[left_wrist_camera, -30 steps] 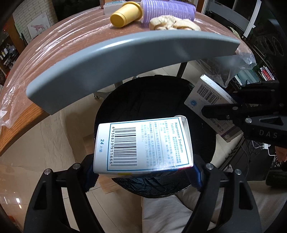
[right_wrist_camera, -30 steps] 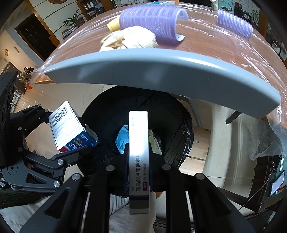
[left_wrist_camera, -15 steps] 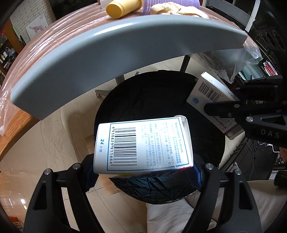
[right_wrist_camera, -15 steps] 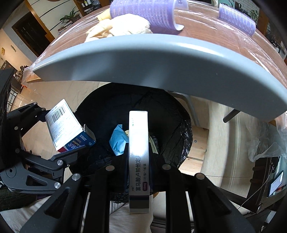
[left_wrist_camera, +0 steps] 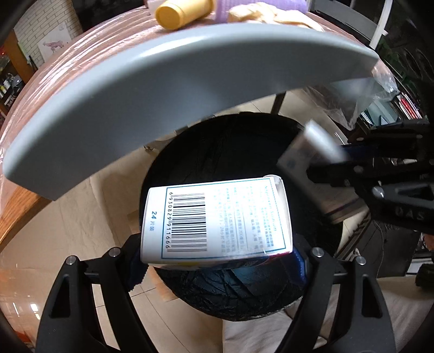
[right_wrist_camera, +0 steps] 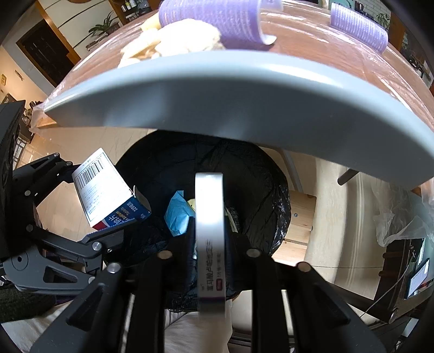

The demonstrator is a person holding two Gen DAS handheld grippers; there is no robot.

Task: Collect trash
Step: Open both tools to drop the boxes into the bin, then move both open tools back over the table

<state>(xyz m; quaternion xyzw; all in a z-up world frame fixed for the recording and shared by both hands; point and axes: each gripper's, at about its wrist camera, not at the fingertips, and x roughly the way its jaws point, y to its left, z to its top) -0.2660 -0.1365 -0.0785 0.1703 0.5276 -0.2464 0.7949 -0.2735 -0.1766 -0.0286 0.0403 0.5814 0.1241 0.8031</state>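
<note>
My left gripper (left_wrist_camera: 217,260) is shut on a white medicine box with a barcode (left_wrist_camera: 217,220), held over the black-lined trash bin (left_wrist_camera: 230,152). The same box shows in the right wrist view (right_wrist_camera: 105,190) at the left. My right gripper (right_wrist_camera: 210,244) is shut on a narrow white box with a purple band (right_wrist_camera: 209,233), held edge-up over the bin (right_wrist_camera: 244,173). That narrow box appears blurred in the left wrist view (left_wrist_camera: 312,160). A blue wrapper (right_wrist_camera: 177,214) and other scraps lie inside the bin.
The grey table edge (left_wrist_camera: 162,81) overhangs the bin. On the table lie a yellow cap (left_wrist_camera: 179,13), crumpled tissue (right_wrist_camera: 173,46) and purple hair rollers (right_wrist_camera: 211,21). A clear plastic bag (right_wrist_camera: 398,217) hangs at the right.
Both grippers have dropped lower and closer to the bin, under the table edge. The right gripper's narrow box is moving and blurs in the left wrist view.
</note>
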